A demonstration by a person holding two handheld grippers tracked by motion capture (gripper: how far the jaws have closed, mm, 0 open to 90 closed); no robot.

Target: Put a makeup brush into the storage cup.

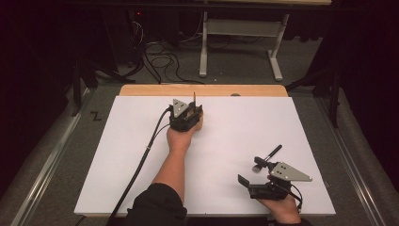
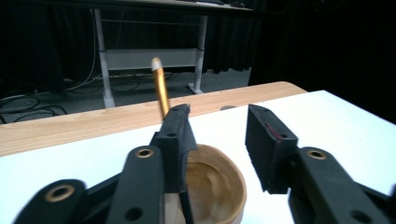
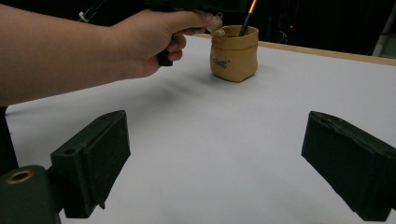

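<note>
A: Two black jaws of the left gripper (image 2: 215,123) stand partly apart, with bare air between the pads. A gold pencil-like stick (image 2: 160,87) rises just behind the left-hand jaw; whether that jaw touches it cannot be told.

B: So nothing is clamped there?

A: Nothing pressed between the pads. Below the jaws sits the tan cup (image 2: 219,186), its mouth open upward, and the stick stands in it, leaning a little.

B: And the other one?

A: The right gripper (image 3: 215,163) has its jaws spread wide, with white table surface between them and no object near the pads.

B: Where is the cup on the table?

A: In the high view the cup (image 1: 200,123) is near the far edge of the white board (image 1: 141,155), a little left of the middle, mostly covered by the left gripper (image 1: 192,110) held over it. The stick (image 1: 194,98) pokes up past the gripper.

B: And from the right gripper's view?

A: The cup (image 3: 233,53) stands upright far ahead, the stick (image 3: 247,18) slanting out of its mouth, the person's left hand (image 3: 154,39) just beside it.

B: Anything else?

A: A black brush (image 1: 267,157) lies on the board just beyond the right gripper (image 1: 247,181), near the right front corner. A wooden strip (image 1: 150,90) borders the board's far side.
</note>
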